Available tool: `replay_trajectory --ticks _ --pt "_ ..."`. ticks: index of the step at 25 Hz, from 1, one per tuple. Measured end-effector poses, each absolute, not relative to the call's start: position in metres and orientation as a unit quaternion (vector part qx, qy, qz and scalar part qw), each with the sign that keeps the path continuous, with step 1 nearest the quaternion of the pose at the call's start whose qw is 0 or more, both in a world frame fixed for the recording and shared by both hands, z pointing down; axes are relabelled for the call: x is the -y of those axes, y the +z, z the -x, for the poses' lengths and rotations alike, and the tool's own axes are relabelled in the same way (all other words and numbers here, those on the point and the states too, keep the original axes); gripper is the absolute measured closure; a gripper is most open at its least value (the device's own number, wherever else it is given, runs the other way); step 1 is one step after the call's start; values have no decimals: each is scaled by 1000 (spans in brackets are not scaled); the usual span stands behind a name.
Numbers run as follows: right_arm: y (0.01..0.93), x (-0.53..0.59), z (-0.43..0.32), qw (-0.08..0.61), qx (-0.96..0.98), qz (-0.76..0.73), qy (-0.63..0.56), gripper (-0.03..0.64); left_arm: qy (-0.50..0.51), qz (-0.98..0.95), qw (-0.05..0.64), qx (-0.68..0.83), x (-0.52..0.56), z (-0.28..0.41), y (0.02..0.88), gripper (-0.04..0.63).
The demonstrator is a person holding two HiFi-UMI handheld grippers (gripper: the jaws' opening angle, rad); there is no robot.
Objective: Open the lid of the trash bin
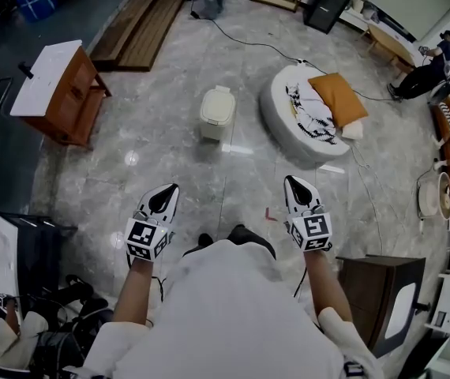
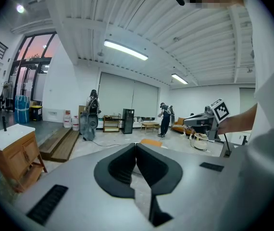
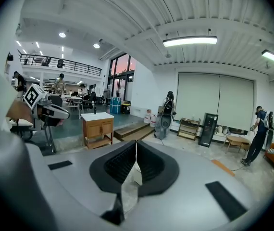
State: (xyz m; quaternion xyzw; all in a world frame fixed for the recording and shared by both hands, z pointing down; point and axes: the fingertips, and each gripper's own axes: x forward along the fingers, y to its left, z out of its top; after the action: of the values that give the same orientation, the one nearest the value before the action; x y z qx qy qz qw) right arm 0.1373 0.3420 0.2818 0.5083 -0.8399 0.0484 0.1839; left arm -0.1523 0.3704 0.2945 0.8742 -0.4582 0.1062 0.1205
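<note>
A small cream trash bin (image 1: 217, 110) with its lid down stands on the marble floor, well ahead of both grippers. My left gripper (image 1: 170, 188) is held low at the left, its jaws shut with nothing between them (image 2: 136, 145). My right gripper (image 1: 290, 181) is at the same height on the right, also shut and holding nothing (image 3: 136, 142). In the right gripper view a pale sliver of the bin (image 3: 136, 173) shows behind the closed jaws. Both grippers are far from the bin, one to each side of its line.
A round white bed (image 1: 308, 115) with an orange cushion (image 1: 338, 97) lies right of the bin. A wooden cabinet with a white top (image 1: 55, 89) stands at the left. A dark cabinet (image 1: 383, 294) is close at my right, and a cable (image 1: 256, 44) crosses the floor beyond.
</note>
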Motion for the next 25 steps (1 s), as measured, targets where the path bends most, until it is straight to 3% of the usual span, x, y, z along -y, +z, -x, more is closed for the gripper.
replay_trajectory --ticks 25 --pt "303 -224 -141 193 879 -434 46 584 109 -848 135 500 -267 127 308 577"
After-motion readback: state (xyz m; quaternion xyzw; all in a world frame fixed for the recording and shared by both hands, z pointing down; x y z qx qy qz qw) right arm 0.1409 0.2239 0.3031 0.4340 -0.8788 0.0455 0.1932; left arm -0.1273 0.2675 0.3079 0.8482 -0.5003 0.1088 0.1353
